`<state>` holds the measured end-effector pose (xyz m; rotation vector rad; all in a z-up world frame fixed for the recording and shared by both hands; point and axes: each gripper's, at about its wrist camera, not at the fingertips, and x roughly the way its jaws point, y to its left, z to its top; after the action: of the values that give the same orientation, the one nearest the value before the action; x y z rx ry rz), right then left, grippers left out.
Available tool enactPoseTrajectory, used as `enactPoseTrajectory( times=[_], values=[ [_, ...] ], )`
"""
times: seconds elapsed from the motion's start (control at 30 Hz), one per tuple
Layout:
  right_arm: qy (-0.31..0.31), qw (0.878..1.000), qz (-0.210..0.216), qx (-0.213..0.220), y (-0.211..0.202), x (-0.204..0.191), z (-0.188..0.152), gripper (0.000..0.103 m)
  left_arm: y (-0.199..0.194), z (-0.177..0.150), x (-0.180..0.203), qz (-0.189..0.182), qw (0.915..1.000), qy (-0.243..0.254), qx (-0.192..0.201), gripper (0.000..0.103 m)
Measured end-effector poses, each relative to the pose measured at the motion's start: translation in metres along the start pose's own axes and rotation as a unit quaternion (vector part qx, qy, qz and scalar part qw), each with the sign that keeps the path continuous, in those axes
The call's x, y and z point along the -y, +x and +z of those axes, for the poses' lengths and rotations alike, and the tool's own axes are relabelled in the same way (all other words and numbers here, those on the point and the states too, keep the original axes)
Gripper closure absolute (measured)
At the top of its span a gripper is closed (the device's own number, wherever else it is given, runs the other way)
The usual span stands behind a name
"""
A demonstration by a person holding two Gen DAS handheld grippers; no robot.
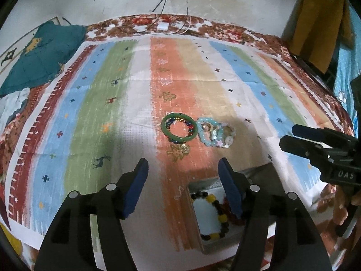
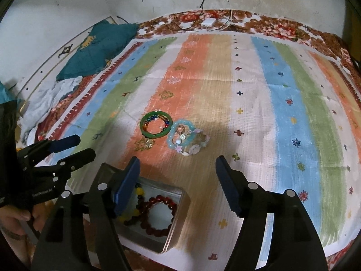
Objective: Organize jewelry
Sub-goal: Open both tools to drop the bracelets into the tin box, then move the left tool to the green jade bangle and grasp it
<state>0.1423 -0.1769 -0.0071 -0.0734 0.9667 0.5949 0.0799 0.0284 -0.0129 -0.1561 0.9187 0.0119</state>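
Left wrist view first: the left gripper [image 1: 182,180] hangs above the cloth with its blue pads spread wide, nothing between them. The metal tin [image 1: 204,232] sits right under its right finger, and there's already a dark-and-yellow bead bracelet [image 1: 214,216] lying inside. Beyond the tin, further up the striped cloth [image 1: 101,113], sits the green bangle [image 1: 177,128] with a multicoloured bead bracelet [image 1: 179,125] tucked inside its ring, and touching the bangle's right side is a pale blue bead bracelet [image 1: 203,133] tangled with a pastel charm bracelet [image 1: 225,136]. The right gripper [image 1: 291,139] pokes in to the right of the tin, fingers slightly apart and empty.

Right wrist view: the right gripper [image 2: 178,176] is open wide as well, holding nothing, hovering just past the tin [image 2: 176,225]. From here you can see a dark red bead bracelet [image 2: 159,216] in the tin beside the yellow one. The bangle [image 2: 156,125] and the blue bracelet [image 2: 180,135] lie beyond the tin, well clear of it. The left gripper [image 2: 76,149] shows to the tin's left, a bit parted.

So I'd say we're between pickups: two pieces boxed, the pile still out. Next move probably means reaching past the tin and pinching one piece without dragging its neighbours, since they overlap.
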Motion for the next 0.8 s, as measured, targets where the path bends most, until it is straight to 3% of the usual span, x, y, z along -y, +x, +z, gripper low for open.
enactPoseTrajectory(
  times=[0.27, 0.8],
  values=[
    [0.019, 1.000, 0.003, -0.021, 0.021, 0.010, 0.013, 0.032, 0.021, 0.019, -0.011, -0.008, 0.9998, -0.015, -0.011, 0.028],
    [0.022, 0.998, -0.008, -0.059, 0.056, 0.019, 0.031, 0.032, 0.066, 0.043, -0.029, -0.017, 0.9972, -0.045, -0.057, 0.027]
  ],
)
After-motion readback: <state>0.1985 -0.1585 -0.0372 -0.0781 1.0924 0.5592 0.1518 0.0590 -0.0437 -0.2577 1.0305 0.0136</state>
